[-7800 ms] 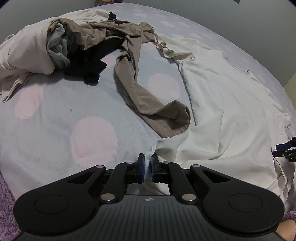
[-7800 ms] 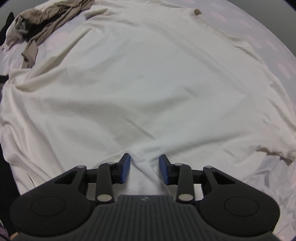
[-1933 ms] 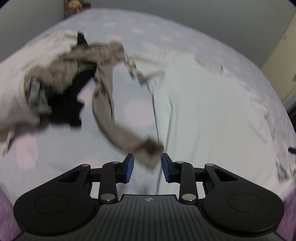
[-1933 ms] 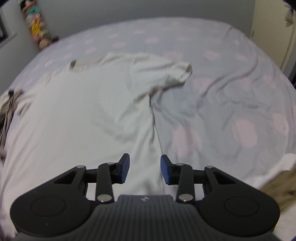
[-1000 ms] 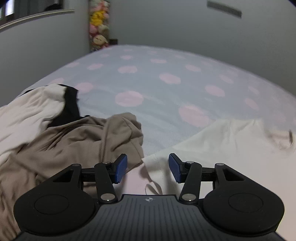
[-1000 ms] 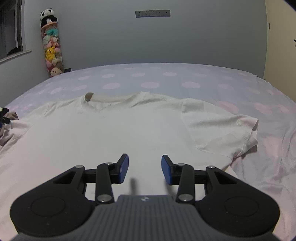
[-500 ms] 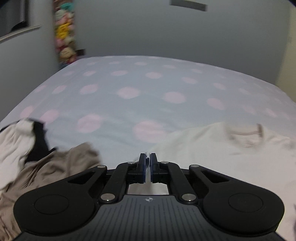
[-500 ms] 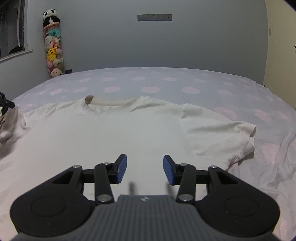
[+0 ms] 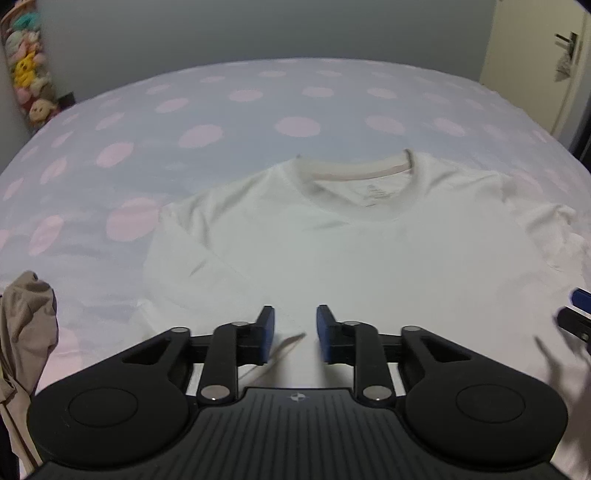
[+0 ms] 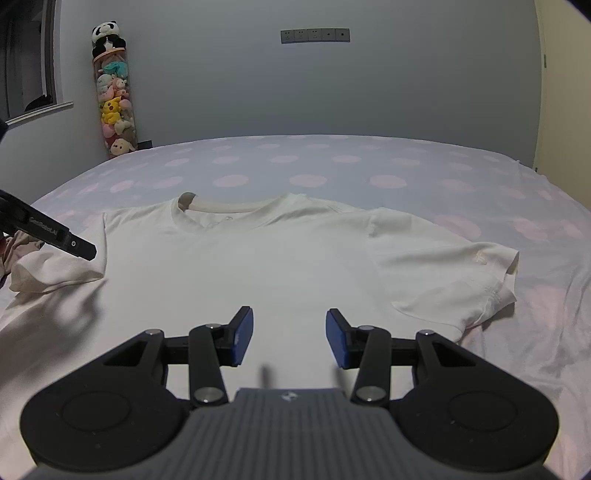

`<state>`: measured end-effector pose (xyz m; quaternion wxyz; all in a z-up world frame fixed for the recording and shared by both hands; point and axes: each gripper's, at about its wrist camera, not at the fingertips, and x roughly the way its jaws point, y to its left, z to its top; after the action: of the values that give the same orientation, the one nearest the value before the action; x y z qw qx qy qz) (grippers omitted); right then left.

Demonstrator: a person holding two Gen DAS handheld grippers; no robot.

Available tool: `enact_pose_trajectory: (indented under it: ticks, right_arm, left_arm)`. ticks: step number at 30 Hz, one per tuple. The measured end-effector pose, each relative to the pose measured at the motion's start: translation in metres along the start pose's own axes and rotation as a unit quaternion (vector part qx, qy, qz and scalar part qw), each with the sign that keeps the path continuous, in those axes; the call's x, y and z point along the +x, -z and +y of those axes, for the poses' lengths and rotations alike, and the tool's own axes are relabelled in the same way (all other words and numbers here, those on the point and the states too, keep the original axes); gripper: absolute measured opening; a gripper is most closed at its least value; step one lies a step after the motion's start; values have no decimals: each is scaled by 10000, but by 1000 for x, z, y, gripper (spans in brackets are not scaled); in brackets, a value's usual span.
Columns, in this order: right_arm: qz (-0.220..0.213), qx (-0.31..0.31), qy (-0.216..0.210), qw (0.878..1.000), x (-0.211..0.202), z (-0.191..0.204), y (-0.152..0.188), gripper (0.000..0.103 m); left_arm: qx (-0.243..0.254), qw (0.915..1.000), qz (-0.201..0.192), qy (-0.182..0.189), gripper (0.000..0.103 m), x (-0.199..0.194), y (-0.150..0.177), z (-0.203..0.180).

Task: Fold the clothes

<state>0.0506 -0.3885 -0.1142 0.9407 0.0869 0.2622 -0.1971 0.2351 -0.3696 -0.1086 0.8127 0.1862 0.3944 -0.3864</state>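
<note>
Across the middle of both views lies one white T-shirt, spread flat on a bedsheet of pale lilac with pink dots, its neckband toward the top of the frame. Two short sleeves show in the right wrist view: one lies flat at centre right, the other is bunched at centre left.

At the bottom centre of the left wrist view, the left gripper hangs over the shirt's lower part. Its two blue pads are parted and the jaws are opening; only flat shirt cloth shows in the gap, and nothing is pinched or lifted. One of its black fingers also juts into the left edge of the right wrist view, just above the bunched sleeve.

At the bottom centre of its own view, the right gripper has its two blue pads set wider apart, empty, with shirt cloth below them. Its tip shows at the right edge of the left wrist view.

One tan garment lies crumpled at the lower left of the left wrist view, beside the shirt's edge. One clear tube of plush toys, topped by a panda, stands at upper left against the grey wall, which carries one strip of sockets at top centre.
</note>
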Motion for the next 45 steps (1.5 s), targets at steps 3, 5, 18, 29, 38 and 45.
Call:
enact_pose_trajectory:
  ticks: [3,5,18,29,38,45]
  right_arm:
    - [-30,60,-44,10000,-2,-1,-2,47]
    - [-53,56,-57,10000,-4,0,-3,47]
    - [47,-52,-1,10000,-4,6,-1,47]
    - [154,138,27,9998,3,-16,-7,47]
    - [-149,1426,649,9875,10,-119,-37,47]
    - [-41,2784,679,9580,22,-206,-33,43]
  left_arm:
    - [119,9996,-244,-67,33,-24,2,8]
    - [135,9986,-391,-343,33,-40,6,20]
    - [-858,9908,-67,-1041,26,-31,49,78]
    - [-992,9877,69,-1204,22,-27,72,72]
    - [-1248,9843,-302,-1214,22,-72,78,69]
    - [-1377,9830,-238,-1187,22,-81,84,64]
